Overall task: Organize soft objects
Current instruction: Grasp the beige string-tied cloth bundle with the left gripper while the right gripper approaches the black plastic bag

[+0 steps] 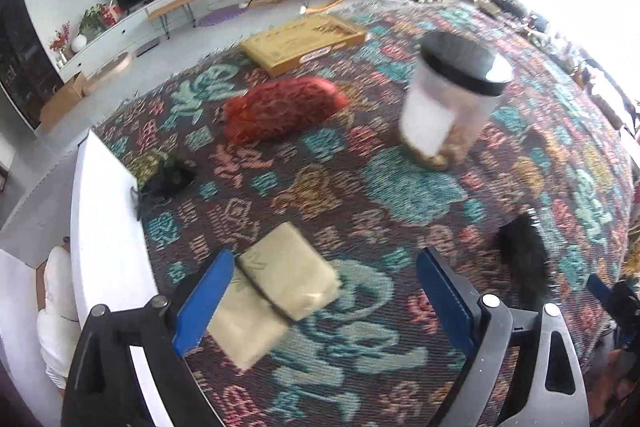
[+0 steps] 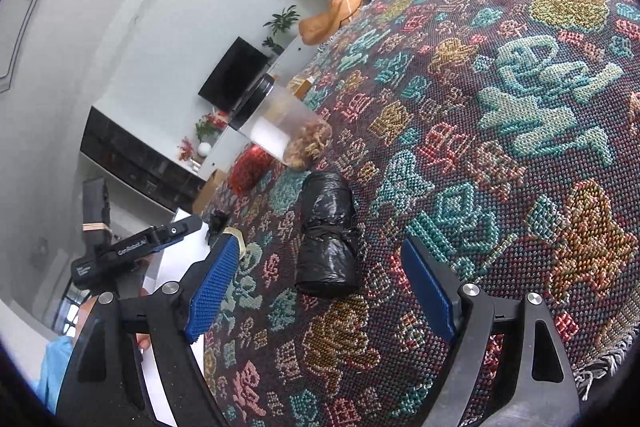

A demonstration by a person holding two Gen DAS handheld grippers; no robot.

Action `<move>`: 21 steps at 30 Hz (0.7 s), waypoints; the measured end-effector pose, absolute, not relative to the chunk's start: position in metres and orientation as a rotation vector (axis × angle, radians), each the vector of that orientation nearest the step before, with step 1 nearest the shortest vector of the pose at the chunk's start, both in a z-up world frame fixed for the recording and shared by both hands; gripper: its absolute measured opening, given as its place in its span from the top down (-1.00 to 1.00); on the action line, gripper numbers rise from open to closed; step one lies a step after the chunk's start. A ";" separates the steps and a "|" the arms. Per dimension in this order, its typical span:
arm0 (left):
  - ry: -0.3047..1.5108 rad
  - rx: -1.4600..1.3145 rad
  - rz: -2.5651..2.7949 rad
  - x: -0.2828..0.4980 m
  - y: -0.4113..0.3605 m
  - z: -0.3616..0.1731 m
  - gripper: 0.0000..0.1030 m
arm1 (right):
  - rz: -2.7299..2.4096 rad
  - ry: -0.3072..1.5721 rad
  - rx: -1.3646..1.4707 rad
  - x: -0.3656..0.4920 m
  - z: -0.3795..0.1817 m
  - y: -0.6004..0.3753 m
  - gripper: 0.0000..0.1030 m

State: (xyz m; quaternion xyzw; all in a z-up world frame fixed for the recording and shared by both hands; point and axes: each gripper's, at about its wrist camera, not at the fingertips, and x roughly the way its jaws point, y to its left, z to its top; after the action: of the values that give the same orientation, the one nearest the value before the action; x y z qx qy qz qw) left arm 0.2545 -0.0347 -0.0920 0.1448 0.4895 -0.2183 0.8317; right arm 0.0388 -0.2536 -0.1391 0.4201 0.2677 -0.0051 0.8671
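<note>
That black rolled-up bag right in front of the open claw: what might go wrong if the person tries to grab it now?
The black bag roll looks slippery and squashy, so the right gripper, open with nothing between its fingers, may pinch only loose film. The plastic jar stands just beyond the roll and could get bumped.

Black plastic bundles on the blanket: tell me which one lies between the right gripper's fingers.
The rolled black bag, lying ahead between the open right gripper; the smaller black bundle sits by the white board.
</note>
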 end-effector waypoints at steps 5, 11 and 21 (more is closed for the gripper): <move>1.157 0.469 -0.484 0.261 -0.029 -0.132 -0.79 | -0.006 0.571 0.883 0.043 -0.142 -0.253 -0.67; 1.163 0.584 -0.393 0.270 -0.045 -0.155 -0.79 | 0.000 0.581 0.879 0.045 -0.142 -0.252 -0.67; 1.201 0.508 -0.314 0.270 -0.037 -0.172 -1.00 | -0.003 0.588 0.885 0.047 -0.145 -0.252 -0.67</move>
State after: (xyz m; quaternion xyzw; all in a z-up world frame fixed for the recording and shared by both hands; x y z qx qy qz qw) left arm 0.2702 -0.0374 -0.1721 0.2353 0.5566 -0.1453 0.7834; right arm 0.0468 -0.2521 -0.1450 0.4220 0.2802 -0.0014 0.8622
